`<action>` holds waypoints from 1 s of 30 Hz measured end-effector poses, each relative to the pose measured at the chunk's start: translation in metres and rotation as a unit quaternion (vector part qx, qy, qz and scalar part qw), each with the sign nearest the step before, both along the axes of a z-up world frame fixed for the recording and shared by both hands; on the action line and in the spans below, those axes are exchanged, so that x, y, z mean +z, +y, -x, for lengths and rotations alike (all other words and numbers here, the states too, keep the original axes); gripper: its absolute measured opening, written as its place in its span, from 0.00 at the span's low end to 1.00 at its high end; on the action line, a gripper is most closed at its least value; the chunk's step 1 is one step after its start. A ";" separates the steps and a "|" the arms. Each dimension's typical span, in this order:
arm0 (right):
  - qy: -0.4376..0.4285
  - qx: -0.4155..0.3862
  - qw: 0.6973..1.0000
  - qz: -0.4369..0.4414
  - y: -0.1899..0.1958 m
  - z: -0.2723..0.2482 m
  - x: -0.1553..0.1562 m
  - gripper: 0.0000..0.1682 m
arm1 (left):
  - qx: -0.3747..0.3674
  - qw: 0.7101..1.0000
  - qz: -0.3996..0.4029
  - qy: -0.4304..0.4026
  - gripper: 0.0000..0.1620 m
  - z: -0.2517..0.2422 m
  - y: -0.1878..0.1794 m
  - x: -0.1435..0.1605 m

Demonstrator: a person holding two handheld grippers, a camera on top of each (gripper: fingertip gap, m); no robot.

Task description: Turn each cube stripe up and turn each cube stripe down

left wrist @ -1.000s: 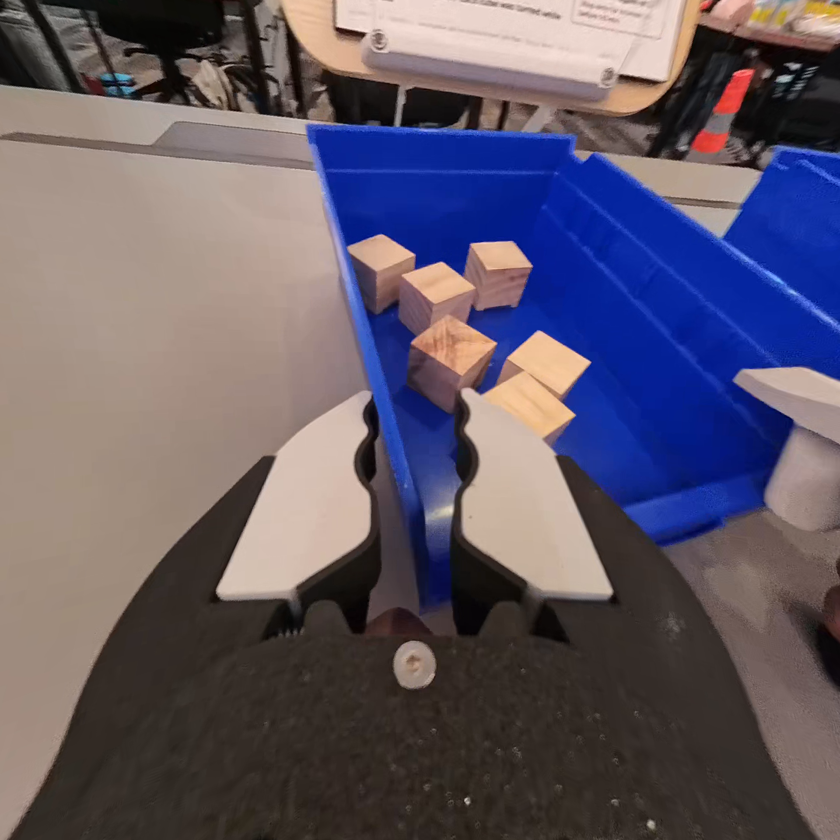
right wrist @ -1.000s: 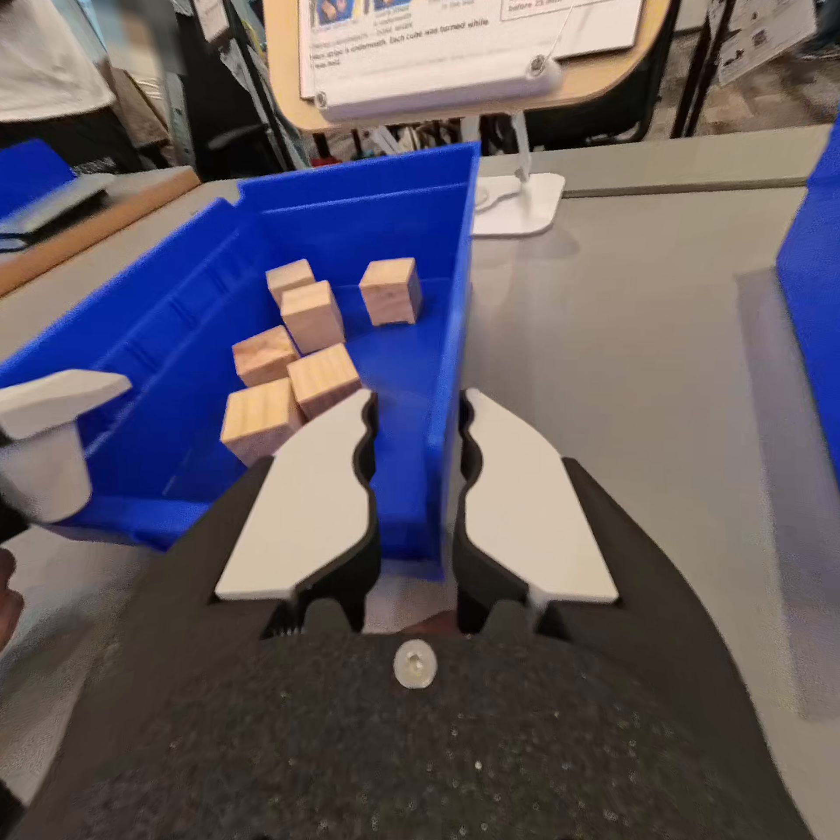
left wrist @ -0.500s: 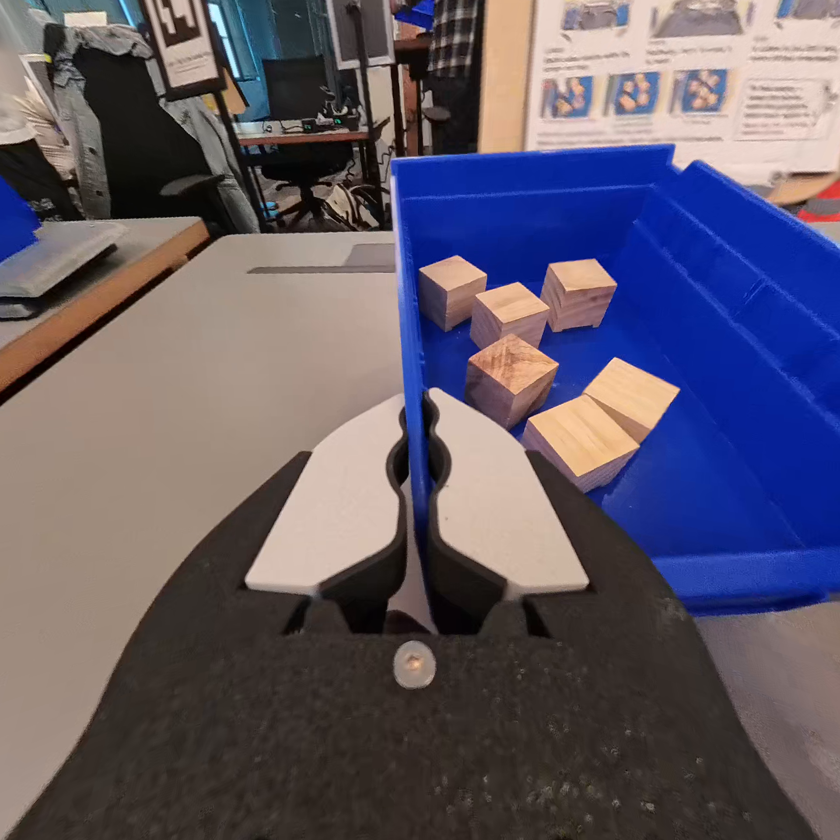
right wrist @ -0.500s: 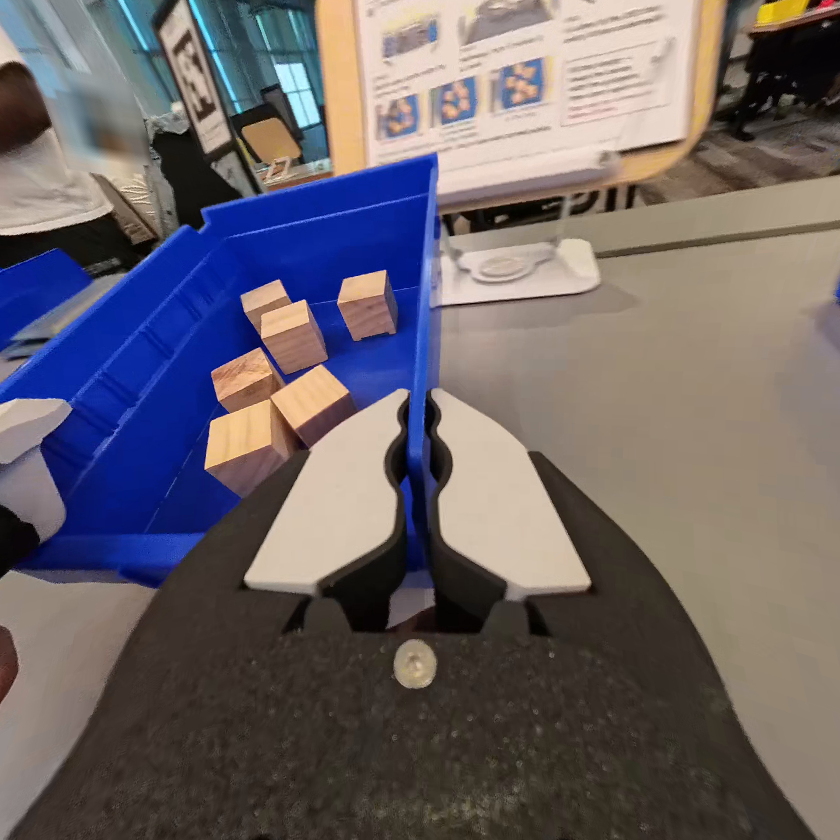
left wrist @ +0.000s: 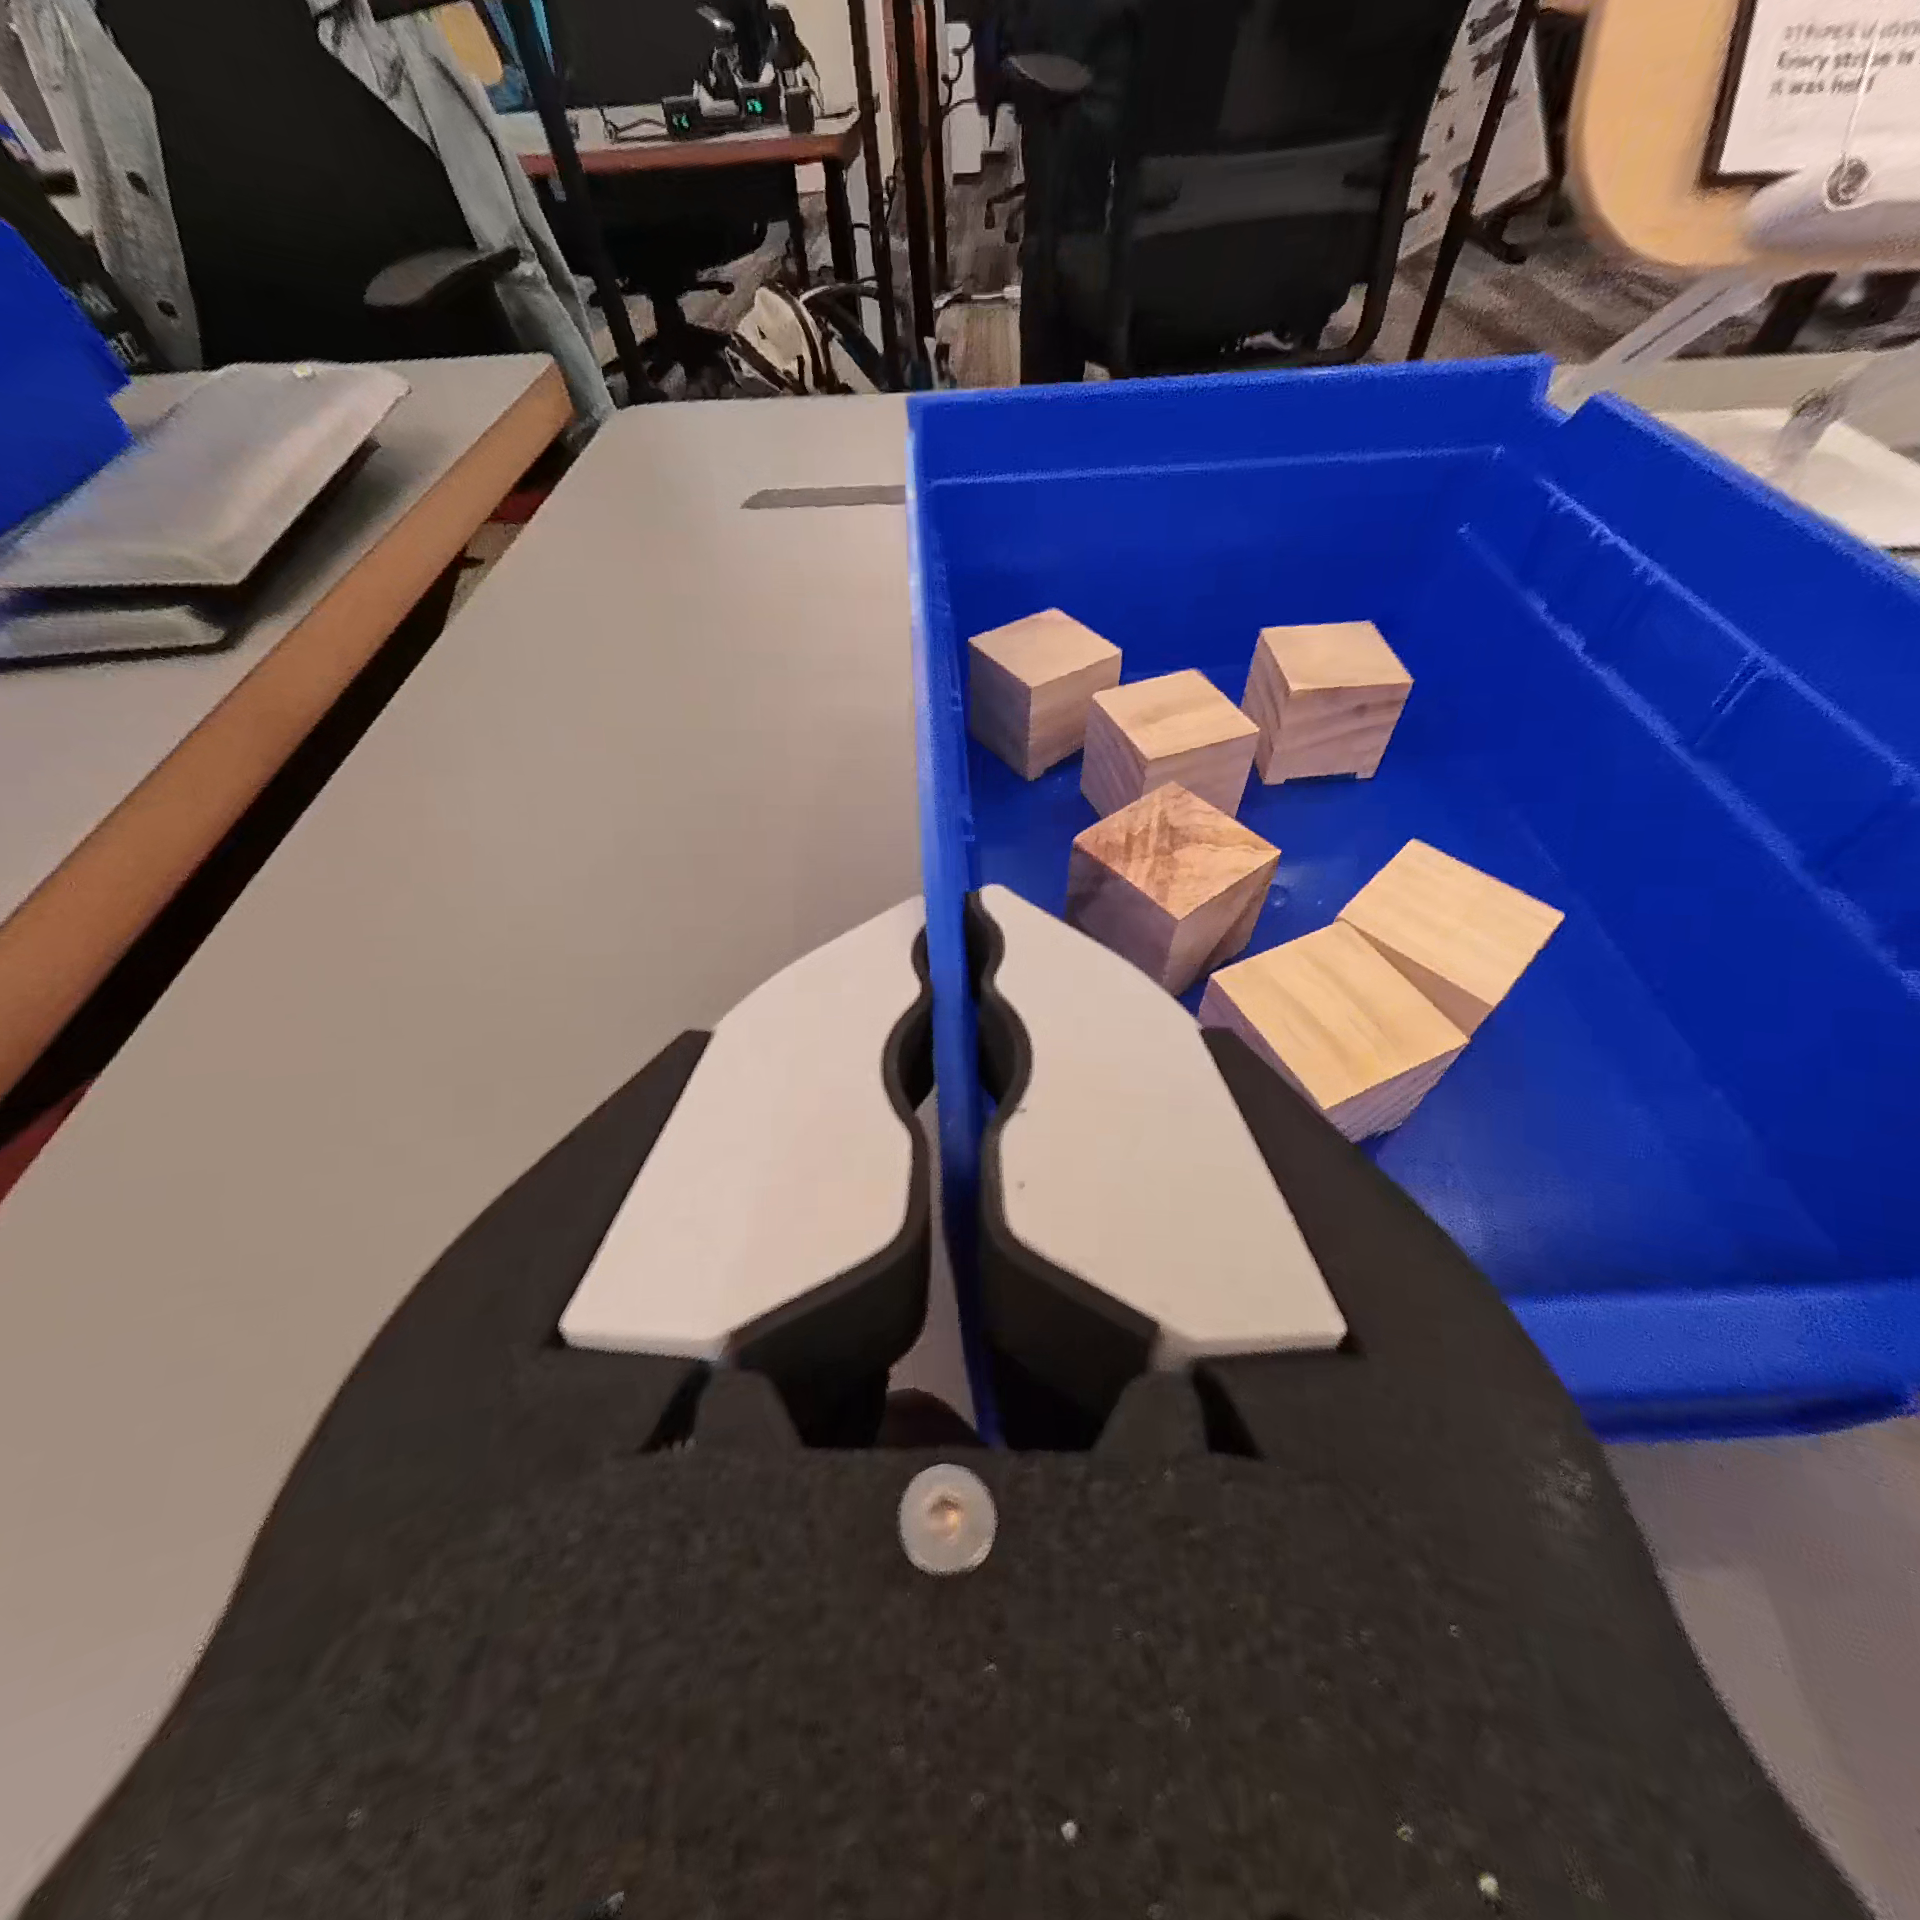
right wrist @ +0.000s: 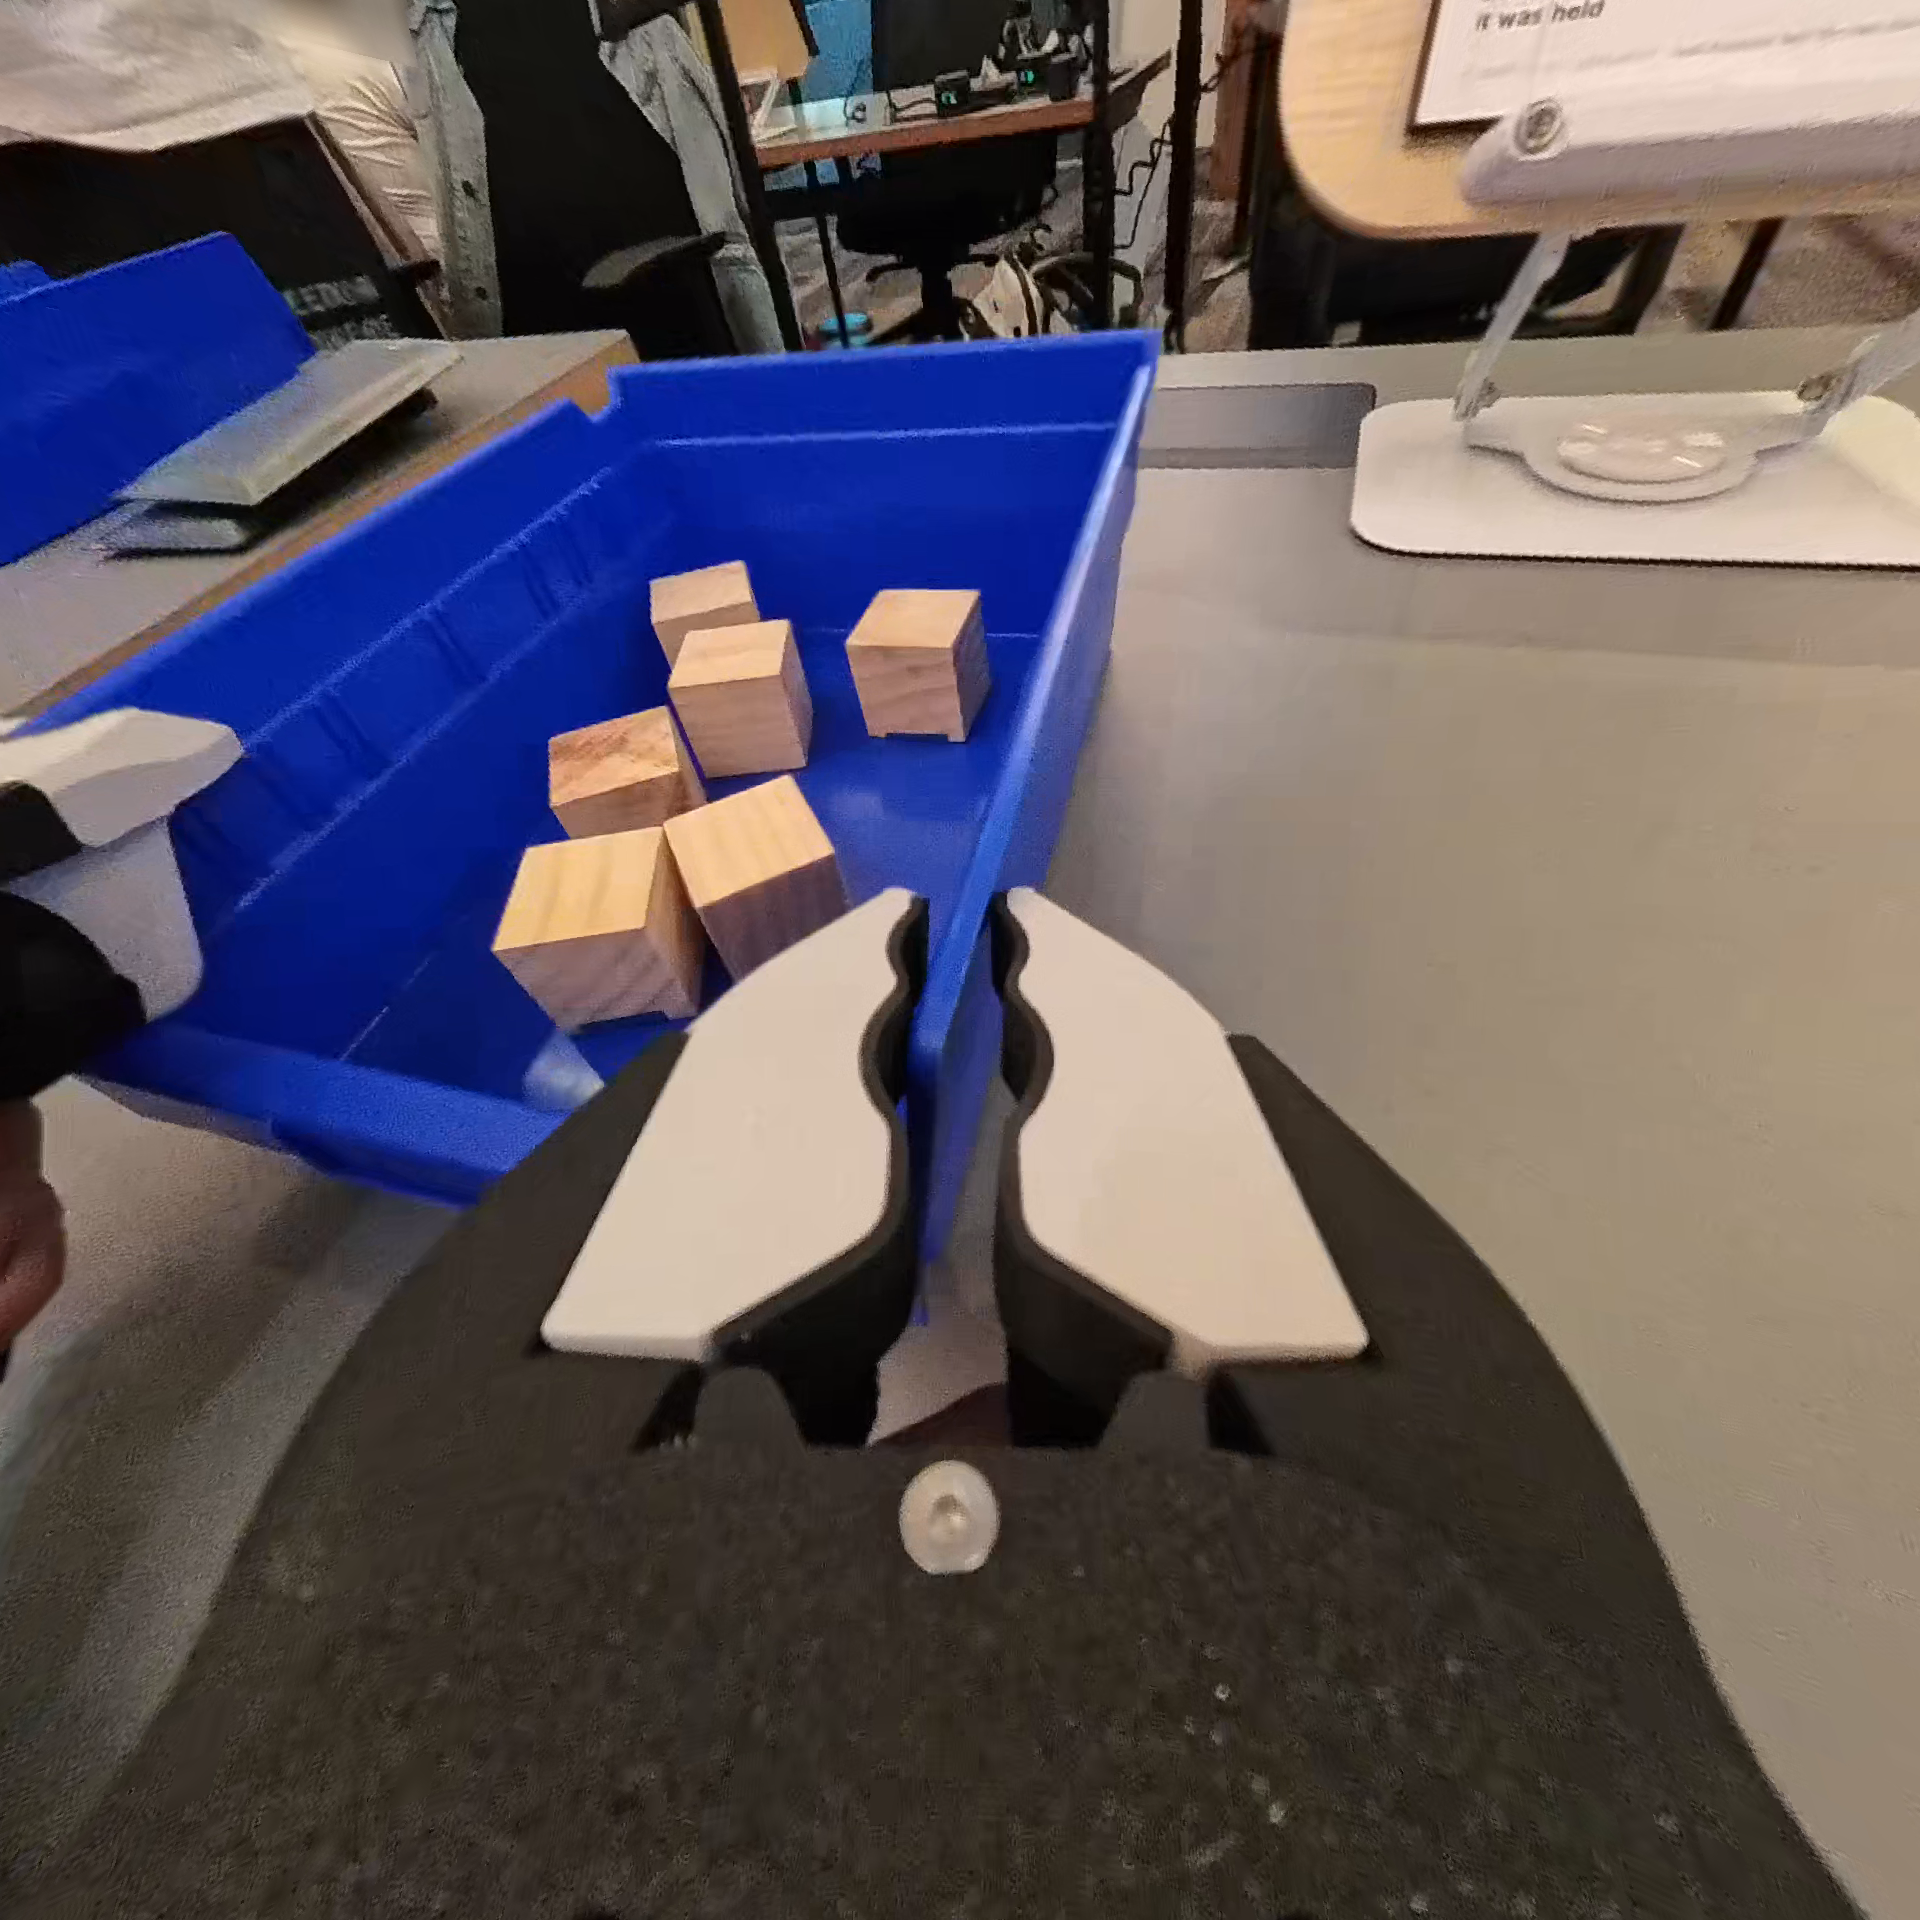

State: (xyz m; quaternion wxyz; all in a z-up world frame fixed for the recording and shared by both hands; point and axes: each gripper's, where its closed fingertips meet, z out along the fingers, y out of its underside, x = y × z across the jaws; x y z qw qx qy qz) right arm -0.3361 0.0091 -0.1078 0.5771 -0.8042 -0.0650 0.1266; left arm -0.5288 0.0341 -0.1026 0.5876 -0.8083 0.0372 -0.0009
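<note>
A: In the left wrist view, the left tongs (left wrist: 951,914) are clamped on the near left wall of the blue bin (left wrist: 1195,436), one finger outside over the grey surface (left wrist: 623,779), one inside.

B: The right wrist view shows the mirror case: the right tongs (right wrist: 956,914) are closed on the bin's (right wrist: 883,405) opposite wall, with the bare surface (right wrist: 1455,935) to their right.

A: Where are the cubes?

B: Six wooden cubes (left wrist: 1174,894) lie on the bin floor, ahead of both tongs and between them. From the left they sit just right of the fingertips; from the right, the cubes (right wrist: 753,862) sit just left. No stripe is visible on any face.

A: Anything only one view gives?

B: The right view catches the left tongs (right wrist: 114,758) at the far left edge, plus a white stand base (right wrist: 1621,499) on the surface ahead right. The left view does not show the right tongs.
</note>
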 end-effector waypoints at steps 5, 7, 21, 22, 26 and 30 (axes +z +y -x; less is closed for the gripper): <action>0.004 0.072 0.997 -0.016 -0.008 0.008 -0.002 0.18 | 0.022 0.999 0.006 -0.037 0.11 0.012 0.006 -0.008; -0.021 0.132 0.991 0.010 -0.019 0.003 -0.004 0.28 | 0.057 0.997 0.037 -0.026 0.37 0.022 0.001 -0.011; -0.024 0.215 0.976 -0.005 -0.098 -0.276 0.021 0.40 | -0.207 0.967 0.084 -0.126 0.33 -0.213 -0.104 0.036; -0.018 0.191 0.981 -0.027 -0.100 -0.294 0.022 0.40 | -0.210 0.969 0.087 -0.095 0.31 -0.225 -0.107 0.025; 0.014 0.152 0.987 -0.041 -0.109 -0.328 0.023 0.41 | -0.194 0.978 0.041 -0.064 0.27 -0.251 -0.116 0.006; 0.022 0.153 0.986 -0.054 -0.109 -0.332 0.031 0.41 | -0.187 0.982 0.020 -0.017 0.27 -0.254 -0.122 0.005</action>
